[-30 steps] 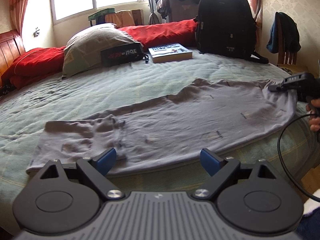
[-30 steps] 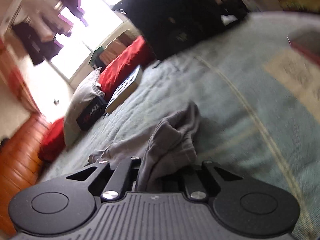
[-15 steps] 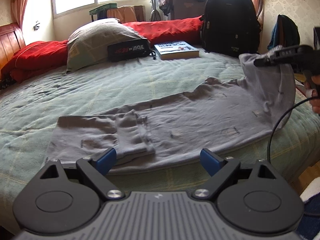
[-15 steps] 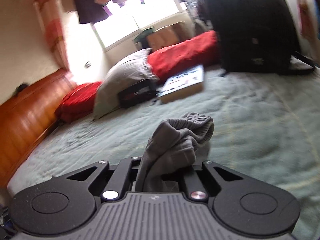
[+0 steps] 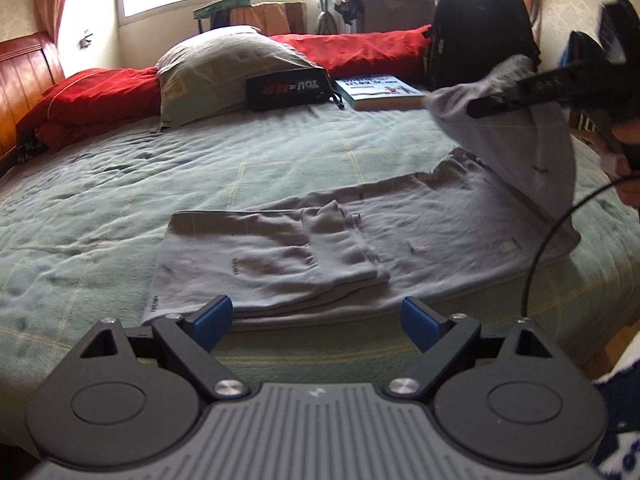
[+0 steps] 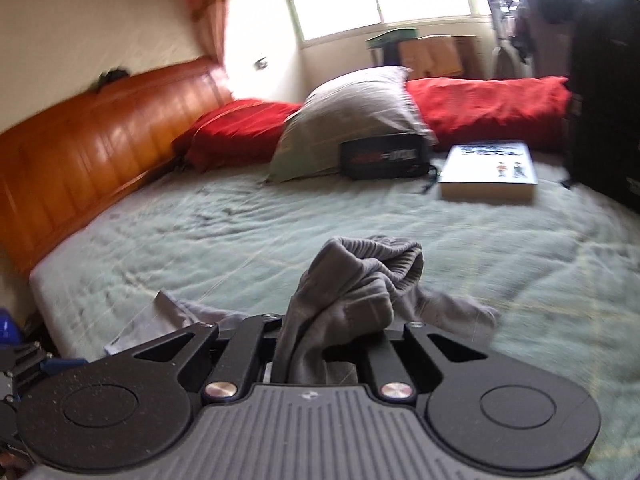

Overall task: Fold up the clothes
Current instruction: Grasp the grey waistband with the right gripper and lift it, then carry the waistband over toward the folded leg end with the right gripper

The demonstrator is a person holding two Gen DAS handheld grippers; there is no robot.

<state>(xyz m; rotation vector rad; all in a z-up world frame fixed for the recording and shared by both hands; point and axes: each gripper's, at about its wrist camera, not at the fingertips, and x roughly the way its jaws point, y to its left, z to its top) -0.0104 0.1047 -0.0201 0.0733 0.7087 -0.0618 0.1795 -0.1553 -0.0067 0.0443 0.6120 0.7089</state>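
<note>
Bed: a pale green quilted cover (image 5: pixel 280 168) spread across the whole scene, with a wooden headboard (image 6: pixel 80 152) along one side.
Backpack: a black backpack (image 5: pixel 480 32) stood at the far edge of the bed, cut off at the frame edge in the right wrist view.
Pillows: a grey-green pillow (image 5: pixel 224 72) lay between red cushions (image 5: pixel 92 100).
Garment: a grey long-sleeved top (image 5: pixel 360 248) lay flat on the cover just ahead of the left gripper, one sleeve folded across its body; its far end hung lifted off the bed.
Book: a book (image 5: pixel 380 90) lay beside a black pouch (image 5: pixel 288 88) near the pillow.
Left gripper: the left gripper (image 5: pixel 316 320) hung with blue pads wide apart, nothing between them, just short of the garment's near hem.
Right gripper: the right gripper (image 6: pixel 328 332) was clenched on a bunched cuff of the garment; its fingertips were hidden under the cloth.
Hard to make out: the holding hand (image 5: pixel 624 160) was cut off at the frame edge, and the right wrist view was blurred.
</note>
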